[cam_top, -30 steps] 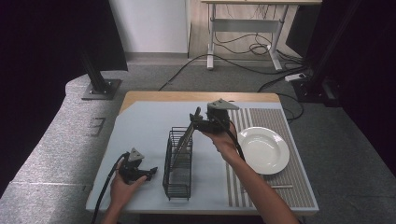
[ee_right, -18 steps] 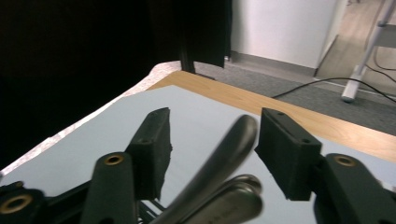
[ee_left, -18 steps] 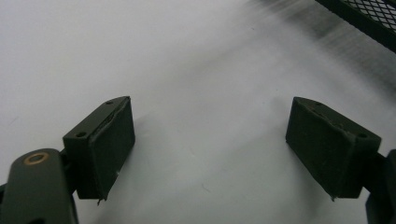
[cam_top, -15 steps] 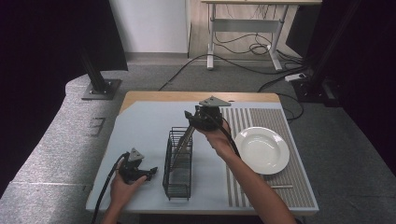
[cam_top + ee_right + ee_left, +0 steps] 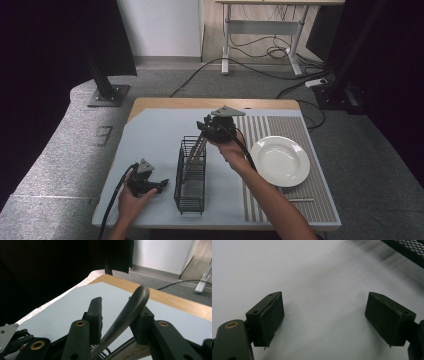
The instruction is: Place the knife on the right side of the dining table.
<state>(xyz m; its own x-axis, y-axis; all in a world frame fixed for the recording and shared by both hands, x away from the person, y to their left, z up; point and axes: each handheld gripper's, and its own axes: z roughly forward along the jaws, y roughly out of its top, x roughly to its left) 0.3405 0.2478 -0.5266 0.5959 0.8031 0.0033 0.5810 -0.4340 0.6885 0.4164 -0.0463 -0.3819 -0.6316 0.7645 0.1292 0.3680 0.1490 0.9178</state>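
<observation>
I had the right gripper point(image 5: 207, 128) raised over the far end of the black wire rack point(image 5: 191, 175), its fingers point(image 5: 96, 312) clamped on a metal utensil handle point(image 5: 127, 312) angled down into the rack. My left gripper point(image 5: 159, 185) rested low on the tabletop point(image 5: 150, 135) just left of the rack, fingers point(image 5: 268, 317) wide and holding nothing. A white plate point(image 5: 280, 161) sat on the striped mat point(image 5: 295, 131) to the right.

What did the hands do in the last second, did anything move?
The right claw, shut on a metal utensil that slants down into the wire rack, drifted a little to the left, carrying the utensil's top with it. Nothing was picked up or let go. The left claw stayed open and low on the table, and the rack and white plate stayed put.
</observation>
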